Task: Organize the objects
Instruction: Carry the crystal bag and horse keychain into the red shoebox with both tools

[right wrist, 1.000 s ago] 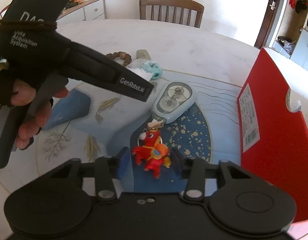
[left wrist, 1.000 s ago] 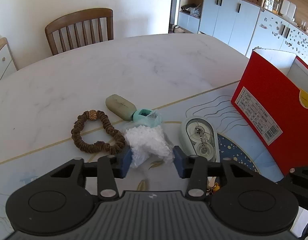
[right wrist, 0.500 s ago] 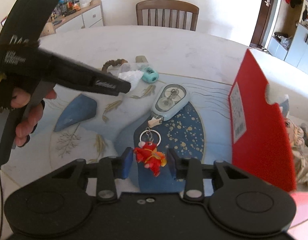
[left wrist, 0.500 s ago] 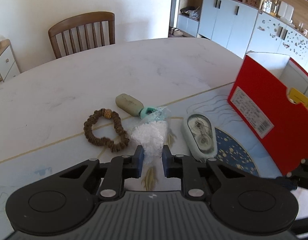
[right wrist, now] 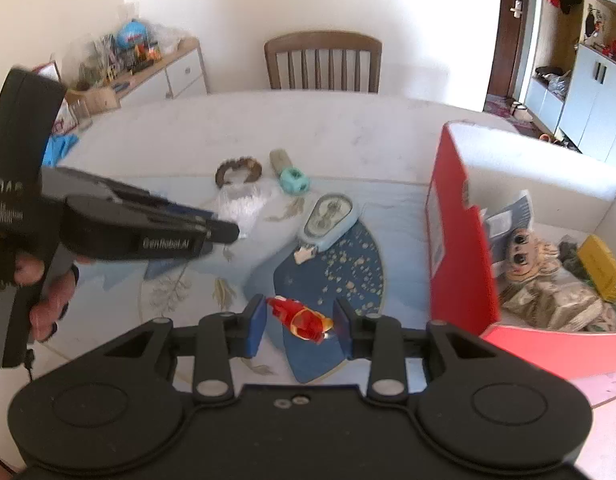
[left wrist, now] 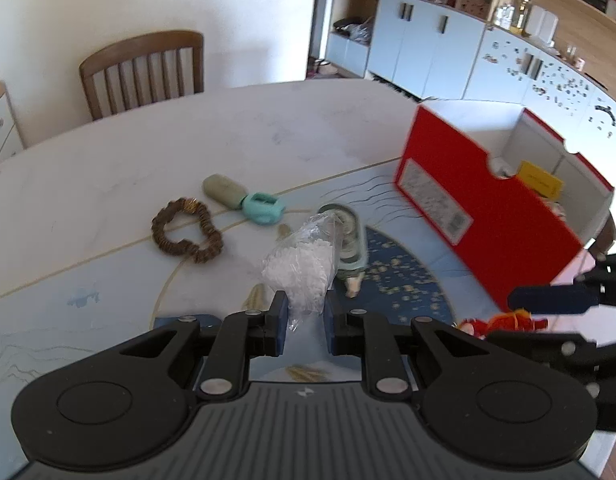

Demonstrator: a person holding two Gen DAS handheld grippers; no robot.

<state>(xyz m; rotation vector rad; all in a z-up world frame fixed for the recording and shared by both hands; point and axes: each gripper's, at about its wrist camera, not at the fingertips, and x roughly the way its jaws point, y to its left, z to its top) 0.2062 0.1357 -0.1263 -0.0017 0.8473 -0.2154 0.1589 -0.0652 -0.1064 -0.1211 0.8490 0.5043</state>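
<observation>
My left gripper (left wrist: 305, 322) is shut on a clear bag of white bits (left wrist: 301, 266) and holds it above the table; the bag also shows in the right wrist view (right wrist: 243, 204). My right gripper (right wrist: 299, 326) is shut on a red toy keychain (right wrist: 303, 318), lifted off the table; the toy also shows in the left wrist view (left wrist: 496, 322). A red box (right wrist: 454, 240), open at the top, stands to the right with a doll (right wrist: 524, 252) and other items inside.
On the table lie a brown hair tie (left wrist: 185, 232), a grey-green case (left wrist: 223, 190), a teal sharpener (left wrist: 263, 208) and a correction tape dispenser (right wrist: 328, 220). A wooden chair (right wrist: 322, 62) stands at the far edge. Cabinets (left wrist: 448, 52) line the back right.
My left gripper closed on the bag and lifted it toward the right. My right gripper closed on the red toy and raised it; the box's inside came into view.
</observation>
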